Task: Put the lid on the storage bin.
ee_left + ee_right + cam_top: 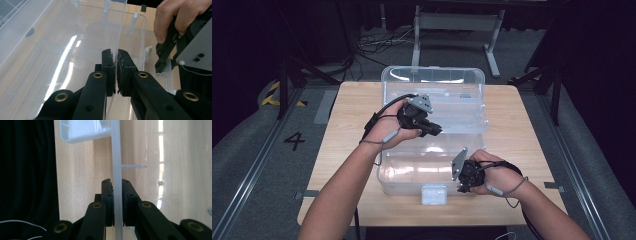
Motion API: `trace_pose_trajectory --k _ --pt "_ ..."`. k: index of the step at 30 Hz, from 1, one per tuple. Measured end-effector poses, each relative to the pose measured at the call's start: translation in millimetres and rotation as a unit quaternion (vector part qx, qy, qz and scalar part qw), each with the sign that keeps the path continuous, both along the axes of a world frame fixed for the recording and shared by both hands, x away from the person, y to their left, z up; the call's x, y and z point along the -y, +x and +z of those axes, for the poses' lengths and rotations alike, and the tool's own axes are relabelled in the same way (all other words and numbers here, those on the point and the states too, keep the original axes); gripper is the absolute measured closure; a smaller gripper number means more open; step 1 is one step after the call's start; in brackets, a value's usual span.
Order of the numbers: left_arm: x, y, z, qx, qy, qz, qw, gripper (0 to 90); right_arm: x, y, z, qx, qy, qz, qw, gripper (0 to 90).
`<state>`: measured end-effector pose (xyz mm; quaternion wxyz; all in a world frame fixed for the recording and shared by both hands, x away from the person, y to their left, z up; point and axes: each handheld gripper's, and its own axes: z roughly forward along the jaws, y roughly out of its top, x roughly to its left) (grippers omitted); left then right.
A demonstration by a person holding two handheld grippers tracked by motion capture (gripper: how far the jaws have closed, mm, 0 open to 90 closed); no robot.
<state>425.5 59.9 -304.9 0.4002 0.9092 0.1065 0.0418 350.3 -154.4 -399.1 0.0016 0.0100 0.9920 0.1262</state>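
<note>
Two black grippers pinch the thin walls of a clear, glossy plastic bin (pixel 472 107) resting on the pale wood-grain table (pixel 517 145). Left gripper (pixel 117 56) has its jaws pressed together on a transparent wall near the bin's middle; right gripper (pixel 117 182) clamps the milky, ridged rim, apparently at the bin's near right corner

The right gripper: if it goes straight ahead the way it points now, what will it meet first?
The right gripper is shut on the clear box's wall. Straight ahead, it would probably slide along that wall to the white latch at its rim; depth is unclear.
</note>
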Motion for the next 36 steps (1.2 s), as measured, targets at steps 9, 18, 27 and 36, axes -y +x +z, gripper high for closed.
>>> trace_pose_trajectory --k 9,18,27,36 --pt "-0.2 -7.3 -1.5 -0.002 0.000 -0.004 1.0000 85.5 -0.1 -0.9 -0.2 0.007 -0.001 0.005 1.0000 83.0" --pt "1.1 -16.4 -3.1 -0.002 0.006 -0.011 0.9999 85.6 -0.3 -5.8 0.1 0.022 -0.004 -0.003 0.9997 82.0" --pt "2.7 -23.8 -4.1 -0.001 0.015 -0.012 0.9998 85.7 -0.1 -8.0 -0.1 0.030 -0.003 -0.009 0.9995 81.9" --pt "3.2 -31.1 -6.8 -0.001 0.017 -0.015 0.9997 85.7 -0.3 -9.3 -0.5 0.039 -0.001 -0.009 0.9992 81.7"
